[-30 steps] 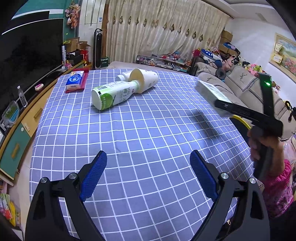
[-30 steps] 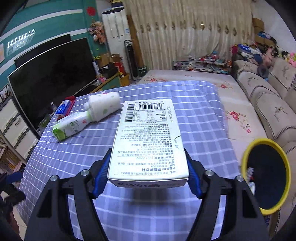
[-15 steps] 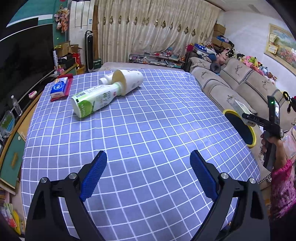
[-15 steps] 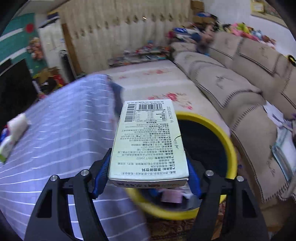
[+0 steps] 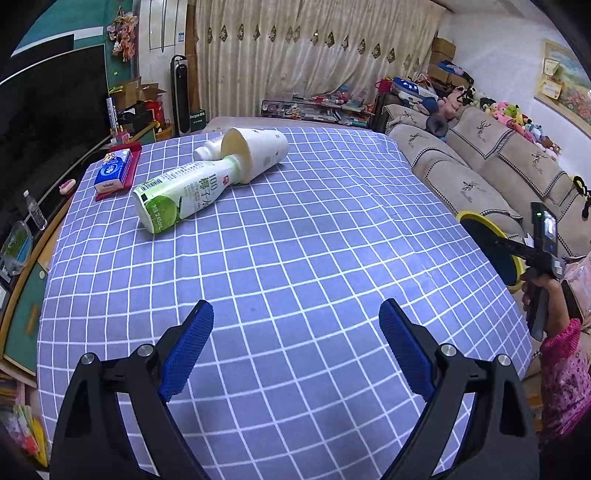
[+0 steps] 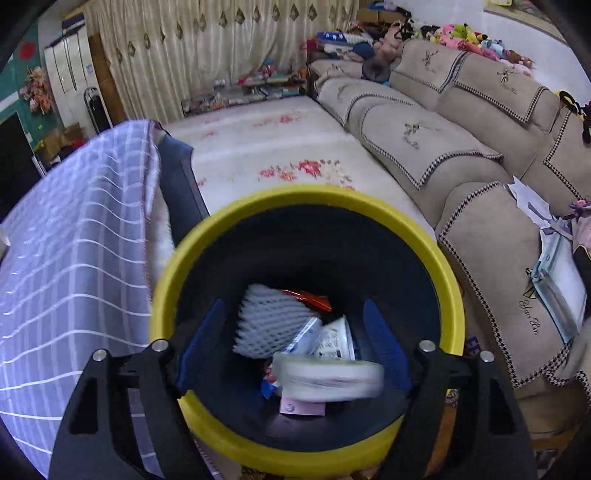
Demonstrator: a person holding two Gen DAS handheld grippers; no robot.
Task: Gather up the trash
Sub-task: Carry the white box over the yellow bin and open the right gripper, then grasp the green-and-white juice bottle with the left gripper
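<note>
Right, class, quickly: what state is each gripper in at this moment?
Left gripper: open, empty, over the table.
Right gripper: open over the bin; the blurred box looks released.

Beige embroidered curtains (image 5: 314, 62) drawn across the far wall, a black tower fan (image 5: 180, 96) to their left. Dark television screen (image 5: 48, 122) against a teal wall (image 5: 55, 22) on the left, above a low wooden cabinet (image 5: 22, 299). Beige sofa (image 5: 480, 155) with houndstooth-trimmed covers along the right, plush toys (image 5: 513, 114) lined on its back. Pale floral rug (image 6: 273, 147) on the floor before the sofa. White wall (image 5: 506, 62) at right with a framed picture (image 5: 565, 85)
</note>
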